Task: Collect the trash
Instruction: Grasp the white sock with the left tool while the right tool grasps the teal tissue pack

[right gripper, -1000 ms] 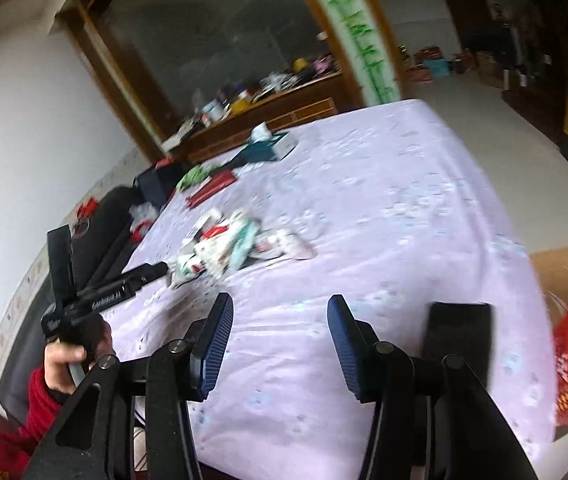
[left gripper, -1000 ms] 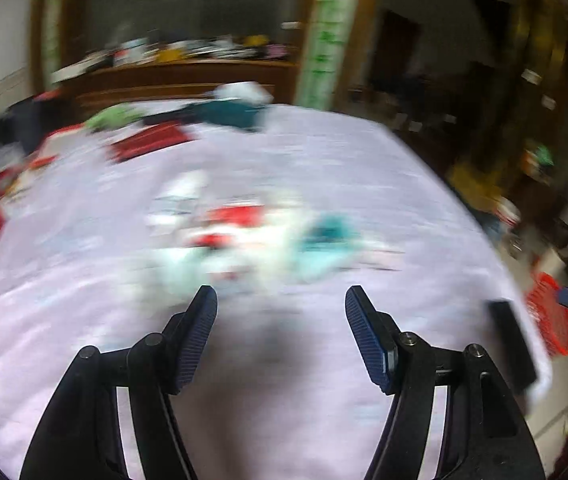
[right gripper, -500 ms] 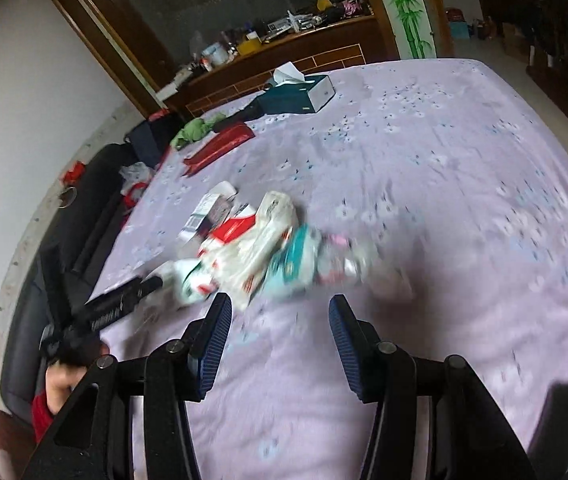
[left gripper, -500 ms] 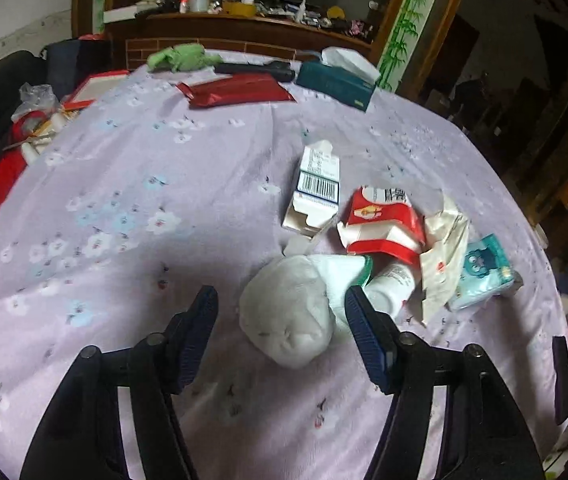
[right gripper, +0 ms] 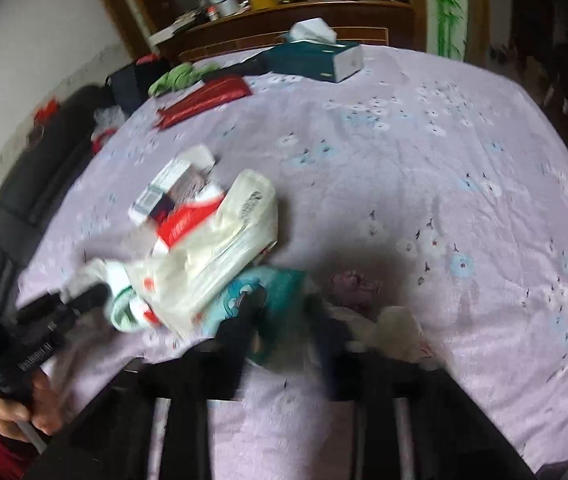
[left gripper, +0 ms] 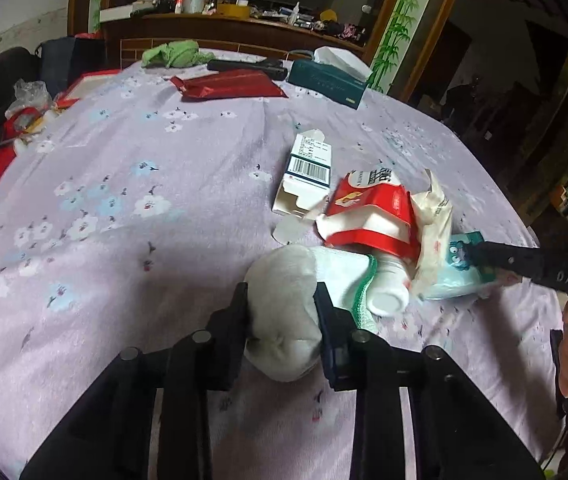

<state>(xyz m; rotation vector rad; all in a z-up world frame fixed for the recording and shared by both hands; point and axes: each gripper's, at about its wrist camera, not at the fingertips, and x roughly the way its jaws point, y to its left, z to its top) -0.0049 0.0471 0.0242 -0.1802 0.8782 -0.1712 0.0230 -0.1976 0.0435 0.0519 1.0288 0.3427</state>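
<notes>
A heap of trash lies on the lilac flowered tablecloth (left gripper: 132, 184). In the left wrist view my left gripper (left gripper: 282, 300) is shut on a grey crumpled wad (left gripper: 284, 312). Beyond it lie a white barcode box (left gripper: 305, 174), a red and white wrapper (left gripper: 371, 210), a white bottle (left gripper: 387, 292), a cream bag (left gripper: 433, 220) and a teal tissue pack (left gripper: 459, 276). In the blurred right wrist view my right gripper (right gripper: 287, 300) has closed around the teal tissue pack (right gripper: 280, 288), next to the cream bag (right gripper: 224, 248). The left gripper shows at lower left (right gripper: 60, 312).
At the table's far end lie a dark green tissue box (left gripper: 327, 80), a red pouch (left gripper: 228, 86), a green cloth (left gripper: 176, 54) and a black object (left gripper: 244, 66). A cluttered wooden shelf (left gripper: 224, 20) stands behind. Red items and a plastic bag (left gripper: 28, 96) sit at left.
Both grippers moved forward to the heap and closed: the left on the grey wad, the right on the teal tissue pack. Both were open and empty before.
</notes>
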